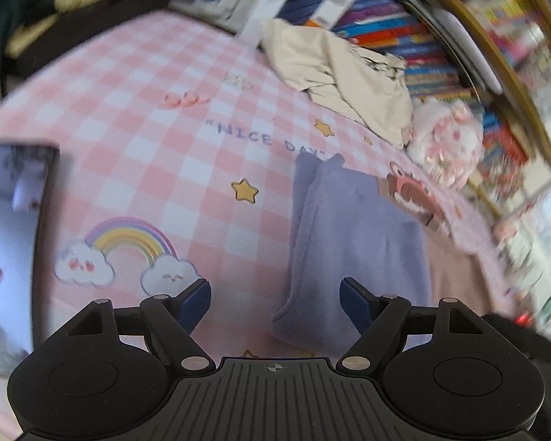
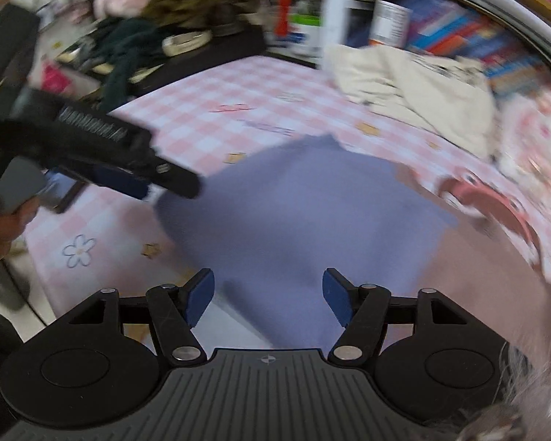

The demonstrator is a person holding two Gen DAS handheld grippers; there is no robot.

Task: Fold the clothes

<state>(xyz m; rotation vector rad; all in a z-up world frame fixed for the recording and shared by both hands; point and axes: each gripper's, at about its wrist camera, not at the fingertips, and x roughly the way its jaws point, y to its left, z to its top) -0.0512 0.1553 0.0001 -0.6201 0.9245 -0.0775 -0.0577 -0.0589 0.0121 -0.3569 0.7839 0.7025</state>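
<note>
Left gripper (image 1: 275, 294) and right gripper (image 2: 268, 294), each a black linkage with blue pads: both stand spread, nothing between the pads. The folded lilac fleece garment (image 1: 352, 235) lies flat on the pink-and-white checked cloth printed with a rainbow and stars (image 1: 158, 154), near its right side; a crumpled cream garment (image 1: 345, 73) waits further back, just beside a pink-and-white plush toy (image 1: 448, 139).

The lilac piece appears already folded, so the step in hand is probably either a last fold or moving on. For a clean fold, each gripper should take one corner of the same edge, pinch all layers, and carry them over together, keeping the edge taut.

Pose: both grippers point obliquely down at the cloth. In the right wrist view the left gripper reaches in from the left, its tips at the garment's left edge; whether they touch it cannot be told through the blur.
</note>
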